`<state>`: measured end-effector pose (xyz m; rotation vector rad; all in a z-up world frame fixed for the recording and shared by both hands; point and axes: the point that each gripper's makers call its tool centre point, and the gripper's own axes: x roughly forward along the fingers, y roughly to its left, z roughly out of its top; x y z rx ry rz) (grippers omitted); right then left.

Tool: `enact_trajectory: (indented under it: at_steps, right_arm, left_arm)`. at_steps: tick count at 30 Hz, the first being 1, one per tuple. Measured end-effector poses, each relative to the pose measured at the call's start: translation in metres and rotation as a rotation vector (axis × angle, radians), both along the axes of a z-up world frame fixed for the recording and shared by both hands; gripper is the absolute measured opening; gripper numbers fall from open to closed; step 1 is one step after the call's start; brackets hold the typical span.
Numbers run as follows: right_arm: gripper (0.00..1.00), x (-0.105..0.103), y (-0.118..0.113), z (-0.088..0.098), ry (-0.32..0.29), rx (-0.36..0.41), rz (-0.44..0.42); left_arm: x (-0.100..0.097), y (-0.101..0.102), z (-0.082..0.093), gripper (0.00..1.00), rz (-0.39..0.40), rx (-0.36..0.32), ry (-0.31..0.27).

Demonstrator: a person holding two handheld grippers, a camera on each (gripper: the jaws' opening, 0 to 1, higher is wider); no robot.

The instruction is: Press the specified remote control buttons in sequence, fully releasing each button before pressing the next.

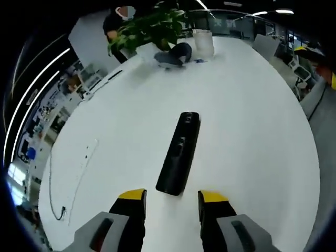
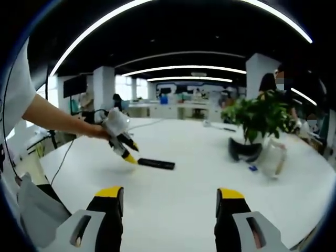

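Note:
A long black remote control lies flat on the white table, its near end just beyond my left gripper. That gripper is open, its yellow-tipped jaws apart and empty on either side of the remote's near end. In the right gripper view the remote lies further off, and the left gripper, held in a person's hand, points down at its left end. My right gripper hovers above the table, open and empty, well short of the remote.
A potted plant, a dark bowl-like object and a white container stand at the table's far end. A thin cable lies on the left. A person stands beyond the plant. A person's arm reaches in from the left.

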<state>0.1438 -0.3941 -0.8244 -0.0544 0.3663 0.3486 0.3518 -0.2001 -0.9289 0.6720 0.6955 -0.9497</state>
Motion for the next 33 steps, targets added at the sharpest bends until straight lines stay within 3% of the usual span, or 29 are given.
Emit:
enact_trajectory:
  at_steps: [5, 11, 13, 19, 24, 27, 33]
  right_arm:
    - [0.72, -0.002, 0.001, 0.002, -0.012, 0.002, 0.004]
    - [0.74, -0.004, 0.002, 0.005, -0.026, 0.014, 0.007]
    - [0.75, -0.004, 0.002, 0.006, -0.032, 0.013, 0.009]
    - [0.76, -0.005, 0.004, 0.008, -0.042, 0.016, 0.021]
    - [0.76, -0.007, 0.003, 0.01, -0.054, 0.021, 0.026]
    - [0.76, -0.008, 0.003, 0.011, -0.062, 0.02, 0.026]
    - [0.76, -0.009, 0.003, 0.014, -0.079, 0.018, 0.035]
  left_arm:
    - [-0.02, 0.001, 0.029, 0.57, 0.124, -0.191, -0.029]
    - [-0.05, 0.005, 0.063, 0.71, 0.219, -0.379, -0.109]
    - [-0.058, 0.007, 0.07, 0.75, 0.239, -0.421, -0.111]
    - [-0.084, 0.018, 0.082, 0.82, 0.307, -0.482, -0.156]
    - [-0.12, 0.024, 0.094, 0.84, 0.376, -0.521, -0.214]
    - [-0.137, 0.03, 0.101, 0.91, 0.426, -0.568, -0.24]
    - [-0.17, 0.039, 0.108, 0.95, 0.521, -0.63, -0.267]
